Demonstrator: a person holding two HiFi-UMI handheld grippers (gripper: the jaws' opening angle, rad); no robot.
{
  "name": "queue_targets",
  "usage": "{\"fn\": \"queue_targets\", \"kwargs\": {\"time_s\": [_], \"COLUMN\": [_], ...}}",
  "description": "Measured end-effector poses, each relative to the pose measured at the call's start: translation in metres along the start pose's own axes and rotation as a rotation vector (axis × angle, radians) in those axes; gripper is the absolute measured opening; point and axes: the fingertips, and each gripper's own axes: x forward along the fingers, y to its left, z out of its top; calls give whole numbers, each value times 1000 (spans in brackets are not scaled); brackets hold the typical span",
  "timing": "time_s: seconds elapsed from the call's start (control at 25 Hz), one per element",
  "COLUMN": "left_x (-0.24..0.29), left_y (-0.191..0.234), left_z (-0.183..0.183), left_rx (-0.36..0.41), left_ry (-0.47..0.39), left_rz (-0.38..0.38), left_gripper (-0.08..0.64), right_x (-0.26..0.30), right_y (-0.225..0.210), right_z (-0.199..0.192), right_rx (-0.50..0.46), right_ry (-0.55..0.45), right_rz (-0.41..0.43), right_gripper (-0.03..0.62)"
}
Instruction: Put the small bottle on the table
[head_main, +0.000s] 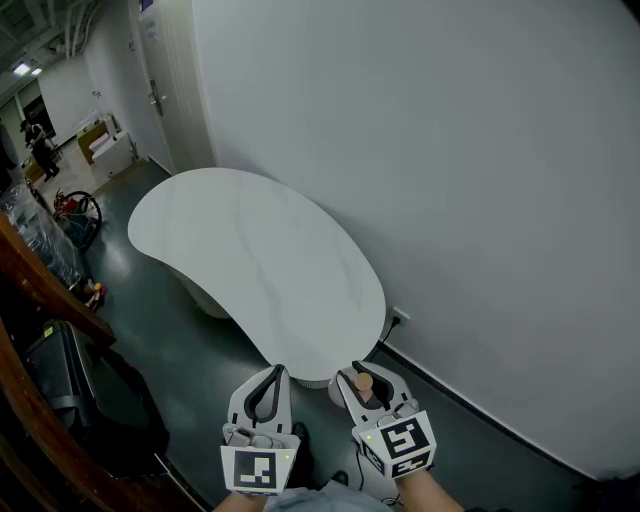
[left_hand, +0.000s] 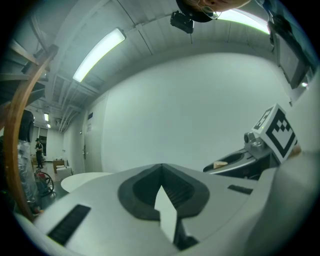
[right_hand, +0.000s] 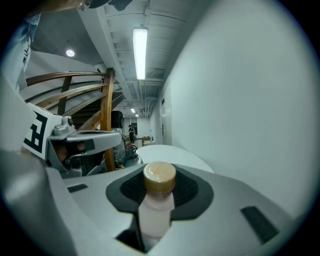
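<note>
The small bottle (right_hand: 156, 210), pale pink with a tan cap, stands upright between the dark pads of my right gripper (right_hand: 160, 172), which is shut on it. In the head view its cap (head_main: 364, 384) shows in my right gripper (head_main: 365, 375), just off the near end of the white kidney-shaped table (head_main: 250, 260). My left gripper (head_main: 273, 371) is beside it to the left, shut with nothing in it. In the left gripper view its tips (left_hand: 161, 167) meet, and the table (left_hand: 85, 177) lies ahead.
A white wall (head_main: 450, 170) runs along the table's right side, with a socket (head_main: 398, 318) low down near the table's end. A wooden banister (head_main: 40, 290) and a black bag (head_main: 70, 385) stand at the left on the dark floor. A corridor with a person lies far back.
</note>
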Motion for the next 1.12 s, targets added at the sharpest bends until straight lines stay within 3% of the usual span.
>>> {"fn": "queue_targets", "kwargs": {"time_s": [0.56,1.12], "left_x": [83,115], "left_y": [37,36], "left_z": [25,10], "left_rx": [-3,-8], "left_ry": [-103,-70], "left_rz": [-125,-176], "left_gripper": [0,0], "right_x": [67,86], "right_y": [-40,-65], "right_z": [40,34], "right_rx": [-38,-9], "right_ry": [-24,-3], "right_rz": [-117,-161], "right_gripper": [104,104]}}
